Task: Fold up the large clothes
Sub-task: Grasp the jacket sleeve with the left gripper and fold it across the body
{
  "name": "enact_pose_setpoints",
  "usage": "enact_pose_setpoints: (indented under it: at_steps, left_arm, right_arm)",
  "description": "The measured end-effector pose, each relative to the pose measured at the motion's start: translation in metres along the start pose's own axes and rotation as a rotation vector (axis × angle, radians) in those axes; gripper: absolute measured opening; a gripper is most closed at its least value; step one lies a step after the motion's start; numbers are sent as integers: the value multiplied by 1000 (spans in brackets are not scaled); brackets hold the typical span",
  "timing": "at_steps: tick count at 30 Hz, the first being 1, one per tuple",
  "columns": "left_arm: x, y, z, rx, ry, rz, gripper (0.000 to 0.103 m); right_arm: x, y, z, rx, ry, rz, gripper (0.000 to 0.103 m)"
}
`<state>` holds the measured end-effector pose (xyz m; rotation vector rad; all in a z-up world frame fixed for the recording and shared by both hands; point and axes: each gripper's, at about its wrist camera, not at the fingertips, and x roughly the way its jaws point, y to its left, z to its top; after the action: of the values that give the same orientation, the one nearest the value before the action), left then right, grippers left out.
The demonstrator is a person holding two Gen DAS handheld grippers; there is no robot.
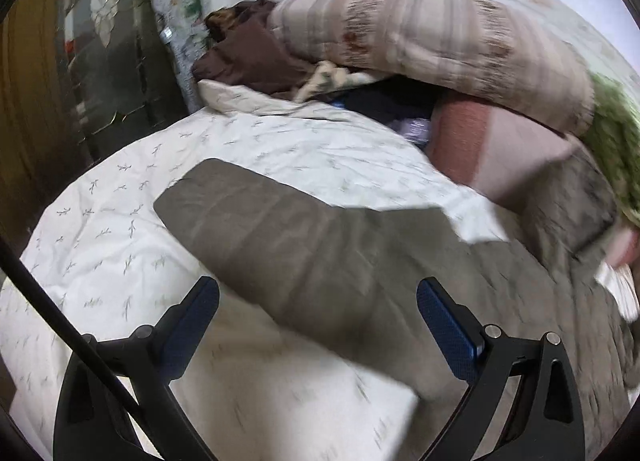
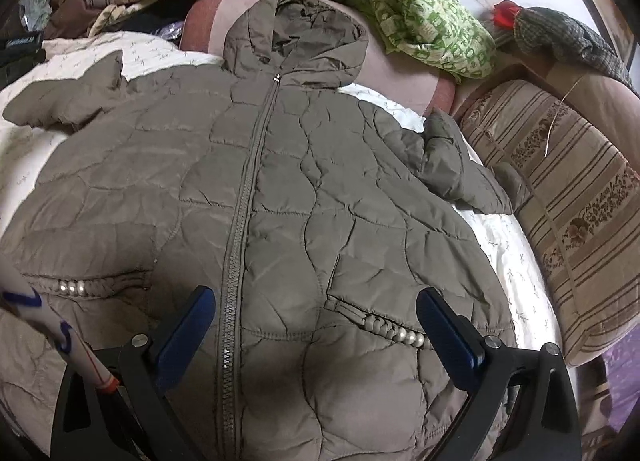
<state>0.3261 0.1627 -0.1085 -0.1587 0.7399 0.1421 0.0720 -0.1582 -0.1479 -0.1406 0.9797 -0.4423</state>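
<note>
My olive-brown quilted hooded puffer jacket (image 2: 280, 189) lies face up, zipped, on the white leaf-print bedspread (image 1: 120, 253). Both my left gripper (image 1: 318, 325) and right gripper (image 2: 316, 325) hover apart, holding nothing. It looks light, puffy, slippery (springy too); I'd pinch the left sleeve (image 1: 280, 229) cuff.

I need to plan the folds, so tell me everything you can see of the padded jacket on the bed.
The padded jacket is olive-brown, quilted in wavy seams and looks puffy and slightly shiny. It lies flat, front up, zipped to the hood, on the white bedspread. Both sleeves spread outward; pearl-like beads trim both pockets. Neither open claw touches it.
</note>
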Motion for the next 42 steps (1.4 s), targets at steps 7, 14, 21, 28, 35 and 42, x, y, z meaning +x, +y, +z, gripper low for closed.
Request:
enact_pose_setpoints:
  at_steps: [7,14,21,28,35,42]
  left_arm:
    - [89,75,16,-207,162,-1,78]
    - [123,91,10,-259,215,-104,69]
    - [128,73,7,-248,188,-140,69]
    - [129,79,10,-234,185,55,74]
    - [125,76,12,-268,175,-196,74]
    - [132,50,6,-191,244,-282,30]
  right_arm:
    - [18,4,6,-10,44,-35,102]
    - [24,21,19,-37,43,-46,102]
    - [7,41,26,-113,-18,-53,102]
    - [2,42,26,-106,-17,-51,102]
    - [-3,54,24,-145,-22,-49,102]
    - [-14,62,25,-168,-57,-57,102]
